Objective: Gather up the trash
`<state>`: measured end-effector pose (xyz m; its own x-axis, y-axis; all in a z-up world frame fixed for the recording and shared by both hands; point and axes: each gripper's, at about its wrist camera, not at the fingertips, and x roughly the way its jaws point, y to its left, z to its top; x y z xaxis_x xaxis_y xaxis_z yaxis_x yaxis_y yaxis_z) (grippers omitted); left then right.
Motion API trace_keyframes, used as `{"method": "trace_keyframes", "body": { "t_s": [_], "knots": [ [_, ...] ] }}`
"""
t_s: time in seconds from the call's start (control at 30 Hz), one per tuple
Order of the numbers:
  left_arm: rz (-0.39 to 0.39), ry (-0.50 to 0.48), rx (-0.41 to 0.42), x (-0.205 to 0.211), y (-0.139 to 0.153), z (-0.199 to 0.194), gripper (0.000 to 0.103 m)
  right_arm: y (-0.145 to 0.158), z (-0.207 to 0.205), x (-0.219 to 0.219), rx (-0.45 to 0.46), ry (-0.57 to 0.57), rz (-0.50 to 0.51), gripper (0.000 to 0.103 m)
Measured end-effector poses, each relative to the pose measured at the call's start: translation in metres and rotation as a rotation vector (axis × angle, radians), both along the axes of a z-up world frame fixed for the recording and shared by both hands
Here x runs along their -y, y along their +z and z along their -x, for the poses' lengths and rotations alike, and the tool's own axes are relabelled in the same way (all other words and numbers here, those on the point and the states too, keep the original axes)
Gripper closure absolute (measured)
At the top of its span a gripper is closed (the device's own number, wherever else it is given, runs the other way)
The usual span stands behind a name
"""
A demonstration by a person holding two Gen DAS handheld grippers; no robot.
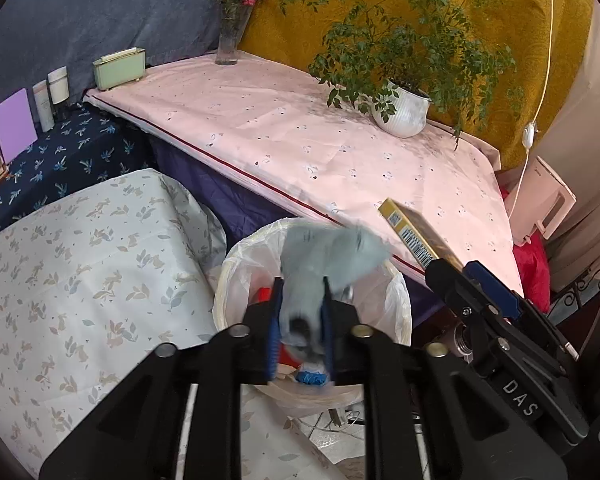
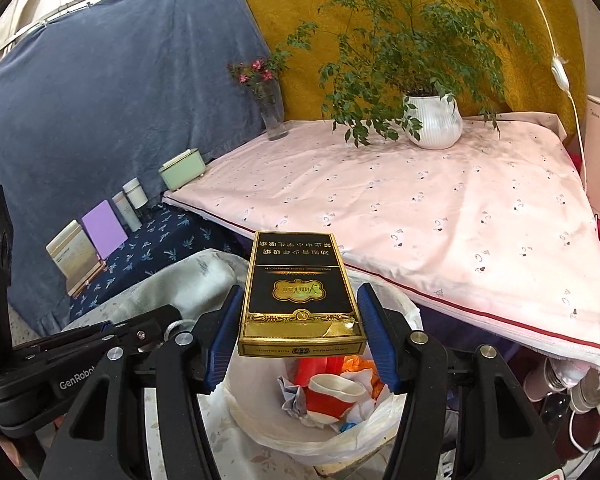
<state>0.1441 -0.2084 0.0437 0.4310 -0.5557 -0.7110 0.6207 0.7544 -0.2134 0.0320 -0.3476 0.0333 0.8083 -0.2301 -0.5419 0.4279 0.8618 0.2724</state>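
My left gripper (image 1: 302, 282) hangs right over the lined trash bin (image 1: 220, 292). A crumpled light-blue tissue (image 1: 324, 256) sits between its blue pads, smeared by motion while the fingers look sharp, so the pads seem loose on it. My right gripper (image 2: 300, 289) is shut on a black and gold cigarette box (image 2: 300, 276), held flat above the bin's bag (image 2: 400, 312). That box (image 1: 412, 232) and the right gripper (image 1: 446, 270) also show at the right of the left wrist view. Inside the bin lie a red and white paper cup (image 2: 328, 396) and crumpled paper.
Behind the bin stands a table under a pink cloth (image 2: 420, 208), with a potted plant (image 2: 434, 120) and a flower vase (image 2: 274, 120). A floral-covered surface (image 1: 80, 264) lies to the left. A low shelf (image 2: 160, 248) holds cards, bottles and a green box (image 2: 180, 168).
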Motion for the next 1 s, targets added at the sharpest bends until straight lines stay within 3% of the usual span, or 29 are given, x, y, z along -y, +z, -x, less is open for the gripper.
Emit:
{"method": "trace_keyframes", "body": {
  "t_s": [0.03, 0.07, 0.23, 0.87, 1.0],
  "knots": [
    [0.001, 0.009, 0.002, 0.0, -0.001, -0.001, 0.066, -0.001, -0.001, 0.002, -0.002, 0.001, -0.006, 0.047],
    [0.002, 0.016, 0.006, 0.0, -0.001, -0.002, 0.062, -0.002, -0.002, 0.003, -0.001, -0.001, -0.011, 0.047],
    [-0.007, 0.036, 0.016, -0.002, -0.002, -0.006, 0.05, -0.005, -0.007, 0.007, -0.003, -0.007, -0.024, 0.044],
    [-0.043, 0.115, 0.062, -0.036, -0.002, -0.005, 0.046, 0.002, -0.008, -0.016, -0.047, 0.052, 0.026, 0.038],
    [-0.054, 0.127, 0.081, -0.046, -0.003, 0.002, 0.038, 0.002, -0.001, -0.024, -0.068, 0.06, 0.045, 0.034]
  ]
}}
